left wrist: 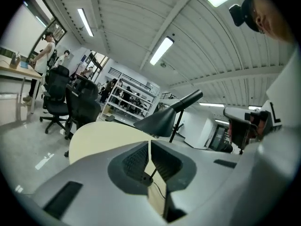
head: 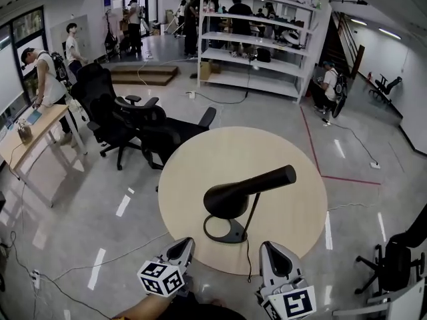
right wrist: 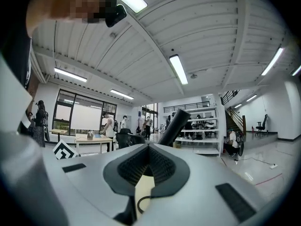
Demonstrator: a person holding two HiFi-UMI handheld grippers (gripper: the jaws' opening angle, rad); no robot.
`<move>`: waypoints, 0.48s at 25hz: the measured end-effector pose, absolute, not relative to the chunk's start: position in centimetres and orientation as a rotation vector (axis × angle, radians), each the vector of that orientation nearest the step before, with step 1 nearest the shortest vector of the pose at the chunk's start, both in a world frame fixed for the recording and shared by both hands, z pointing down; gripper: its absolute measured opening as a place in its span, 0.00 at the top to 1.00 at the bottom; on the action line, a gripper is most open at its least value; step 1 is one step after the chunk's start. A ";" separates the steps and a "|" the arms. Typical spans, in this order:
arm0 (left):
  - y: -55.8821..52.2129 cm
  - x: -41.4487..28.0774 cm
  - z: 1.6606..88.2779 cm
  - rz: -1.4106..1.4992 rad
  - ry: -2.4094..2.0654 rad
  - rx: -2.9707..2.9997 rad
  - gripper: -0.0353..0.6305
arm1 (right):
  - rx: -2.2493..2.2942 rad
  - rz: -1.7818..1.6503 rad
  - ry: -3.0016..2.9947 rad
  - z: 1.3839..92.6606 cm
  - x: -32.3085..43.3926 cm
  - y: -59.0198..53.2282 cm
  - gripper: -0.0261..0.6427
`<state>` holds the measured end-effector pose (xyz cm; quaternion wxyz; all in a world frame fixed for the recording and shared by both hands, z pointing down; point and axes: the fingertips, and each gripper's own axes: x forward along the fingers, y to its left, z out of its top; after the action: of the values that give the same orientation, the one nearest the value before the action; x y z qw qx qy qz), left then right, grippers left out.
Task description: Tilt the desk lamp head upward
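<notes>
A black desk lamp (head: 230,199) stands on the round beige table (head: 200,172). Its cone shade points down and left, and its tube-shaped rear end (head: 277,177) rises to the right. A thin stem joins it to a ring base (head: 223,231). My left gripper (head: 180,251) hovers at the table's near edge, left of the base, shut and empty. On the other side of the base, my right gripper (head: 277,259) is shut too, with nothing in it. In the left gripper view the lamp (left wrist: 160,121) lies beyond the left gripper (left wrist: 149,142). The right gripper view shows the lamp's tube (right wrist: 175,121) past the right gripper (right wrist: 148,146).
The lamp's cable (head: 248,262) runs off the table's near edge between the grippers. Black office chairs (head: 133,122) stand just beyond the table on the left, a desk (head: 33,129) farther left. White shelving (head: 253,45) and several people are at the back.
</notes>
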<state>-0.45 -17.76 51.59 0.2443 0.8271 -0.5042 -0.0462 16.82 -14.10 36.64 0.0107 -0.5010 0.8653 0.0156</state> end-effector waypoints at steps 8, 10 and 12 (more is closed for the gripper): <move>-24.1 -3.2 51.3 -0.207 -1.167 2.274 0.86 | -1.660 0.245 2.647 29.2 14.9 -19.6 0.94; -25.6 -3.9 51.0 -0.227 -1.116 2.278 0.82 | -1.676 0.303 2.622 27.2 14.4 -21.1 0.94; -27.2 -4.6 51.0 -0.242 -1.051 2.280 0.79 | -1.705 0.359 2.603 25.6 13.7 -22.9 0.94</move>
<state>-4.61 -27.18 50.96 0.3046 0.8610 -0.3969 -0.0914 13.68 -22.89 25.60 0.0046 -0.5443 0.8310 0.1145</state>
